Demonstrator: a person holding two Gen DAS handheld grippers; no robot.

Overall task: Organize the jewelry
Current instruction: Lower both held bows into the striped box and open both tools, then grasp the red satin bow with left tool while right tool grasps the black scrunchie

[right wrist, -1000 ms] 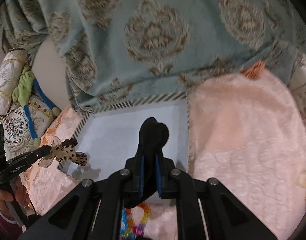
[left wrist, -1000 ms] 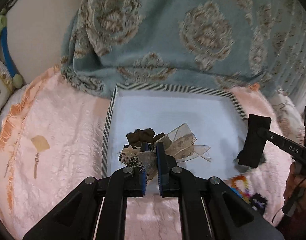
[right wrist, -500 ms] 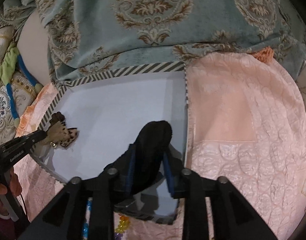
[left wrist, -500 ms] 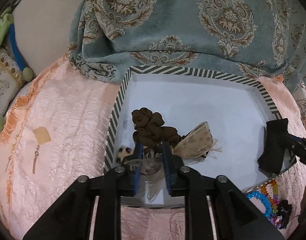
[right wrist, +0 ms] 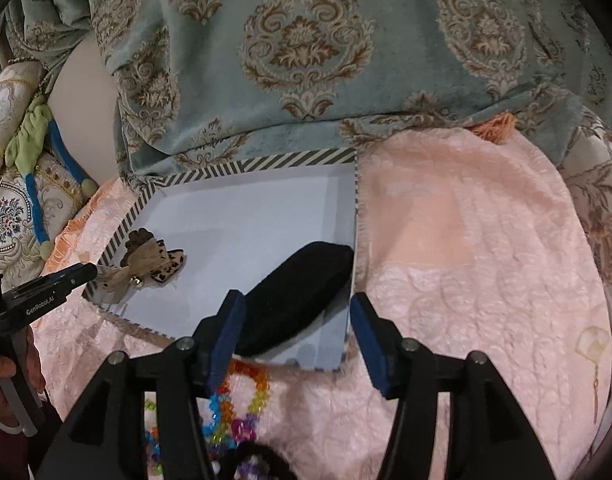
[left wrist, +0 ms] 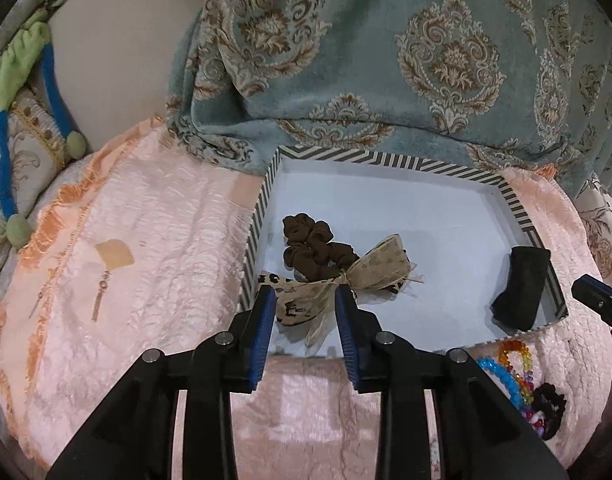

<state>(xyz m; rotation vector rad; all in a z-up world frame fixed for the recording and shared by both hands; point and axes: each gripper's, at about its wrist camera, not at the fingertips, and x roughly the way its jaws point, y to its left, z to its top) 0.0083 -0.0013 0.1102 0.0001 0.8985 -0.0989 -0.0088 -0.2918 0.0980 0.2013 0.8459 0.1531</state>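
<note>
We note a matt white cardboard tray with striped rim (left wrist: 389,159), a crinkled brown cloth scrunchie (left wrist: 311,246), a sheer leopard-print gauze bow (left wrist: 369,270), a matt black velvety pouch (right wrist: 302,292), glossy faceted plastic bead bracelets (left wrist: 505,372), and a puckered satin-sheen peach bedspread (right wrist: 465,240).

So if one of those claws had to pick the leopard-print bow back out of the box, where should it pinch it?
Probably at the knot in the middle of the bow, where the loops gather into one narrow waist. The sheer loops either side are floppy and would likely slip. It lies flat in the striped box beside the brown scrunchie, so come from above, on the side away from that scrunchie.
</note>
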